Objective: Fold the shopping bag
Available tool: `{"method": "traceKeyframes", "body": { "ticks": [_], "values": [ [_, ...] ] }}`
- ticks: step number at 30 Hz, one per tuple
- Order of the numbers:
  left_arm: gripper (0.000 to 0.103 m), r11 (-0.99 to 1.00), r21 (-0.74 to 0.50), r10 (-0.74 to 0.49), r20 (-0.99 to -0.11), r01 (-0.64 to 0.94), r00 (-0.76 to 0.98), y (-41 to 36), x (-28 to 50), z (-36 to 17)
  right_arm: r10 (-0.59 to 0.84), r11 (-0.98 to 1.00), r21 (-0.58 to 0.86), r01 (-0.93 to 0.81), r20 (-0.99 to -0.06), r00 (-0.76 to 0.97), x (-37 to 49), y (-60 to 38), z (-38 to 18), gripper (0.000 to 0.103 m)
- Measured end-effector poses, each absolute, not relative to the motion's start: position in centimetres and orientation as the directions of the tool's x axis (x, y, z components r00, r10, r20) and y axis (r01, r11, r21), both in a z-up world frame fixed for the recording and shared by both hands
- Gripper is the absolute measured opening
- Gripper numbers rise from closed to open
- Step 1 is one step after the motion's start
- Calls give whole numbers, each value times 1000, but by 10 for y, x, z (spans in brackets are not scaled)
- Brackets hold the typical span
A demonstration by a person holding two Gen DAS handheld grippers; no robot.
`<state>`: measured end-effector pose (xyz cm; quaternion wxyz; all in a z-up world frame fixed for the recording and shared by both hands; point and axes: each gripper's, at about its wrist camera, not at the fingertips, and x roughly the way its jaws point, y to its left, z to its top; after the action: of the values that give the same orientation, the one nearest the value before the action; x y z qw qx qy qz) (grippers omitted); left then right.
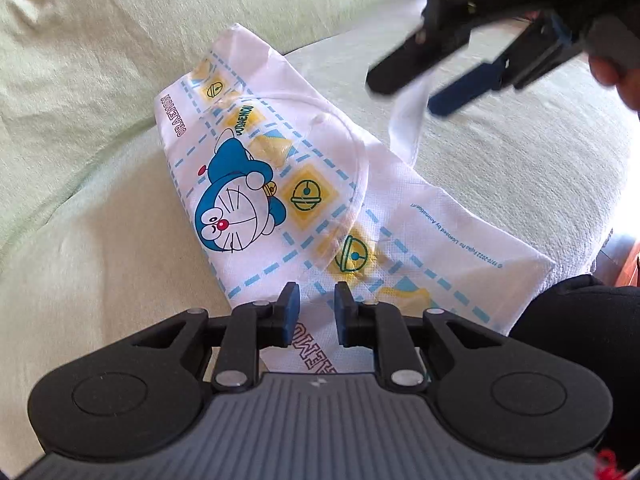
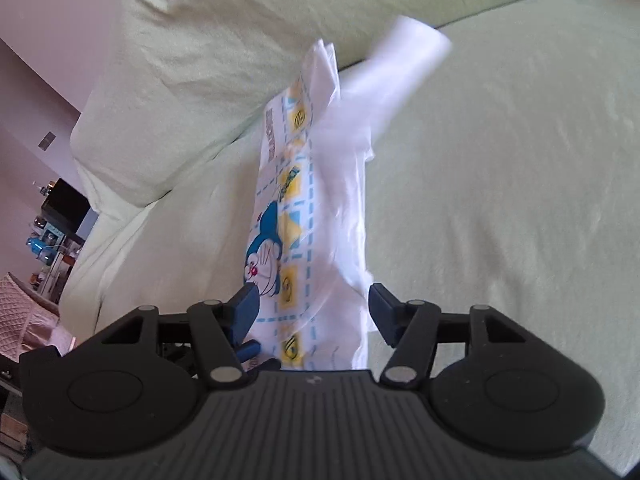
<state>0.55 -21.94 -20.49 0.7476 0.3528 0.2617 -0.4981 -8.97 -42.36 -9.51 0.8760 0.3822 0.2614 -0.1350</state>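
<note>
Now, scene: a white shopping bag point(image 1: 304, 184) with a blue cartoon cat and yellow bell print lies on a pale green sofa seat point(image 1: 520, 168), its far end near the back cushion point(image 1: 140, 12)
Bag state: it is already folded lengthwise into a narrow strip, judging by the layers; in the right wrist view it runs as a long band away from the camera
Left hand-held gripper point(image 1: 316, 302): its blue pads stand a little apart over the near edge of the bag; no cloth is clearly pinched between them, so I cannot tell if it grips or only hovers; probably it is kept there to anchor this end
Right hand-held gripper point(image 1: 400, 98): it hangs above the bag with its jaws spread, and nothing is pressed between the pads
Handle point(image 1: 408, 116): the white strap stands up from the bag just below the right fingers point(image 1: 460, 92), blurred, apparently free and falling
Reason, as I judge: the strap is let go so it drops onto the folded body and does not stick out
Surroundings: a dark sleeve or knee point(image 1: 580, 320) is at the right edge
Progress: about the middle; the crosswise folds are still to do
Risk: the soft seat may let the layers slide apart
</note>
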Motion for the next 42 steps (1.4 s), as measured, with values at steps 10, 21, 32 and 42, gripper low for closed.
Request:
{"method": "traceKeyframes", "body": {
  "ticks": [10, 21, 32, 42],
  "values": [
    [23, 245, 281, -536, -758, 928, 371, -227, 6, -200, -140, 473, 632, 614, -634, 761, -135, -463, -120, 52],
    [24, 240, 285, -528, -764, 928, 371, -227, 4, -198, -250, 386, 740, 552, -492, 834, -112, -496, -124, 2],
    [26, 247, 270, -542, -758, 931, 364, -224, 6, -197, 81, 849, 473, 235, -556, 827, 14, -400, -119, 1],
    [32, 274, 339, -570, -696, 900, 436, -212, 42, -162, 111, 916, 372, 150, -596, 795, 2, -374, -152, 0]
  ]
}}
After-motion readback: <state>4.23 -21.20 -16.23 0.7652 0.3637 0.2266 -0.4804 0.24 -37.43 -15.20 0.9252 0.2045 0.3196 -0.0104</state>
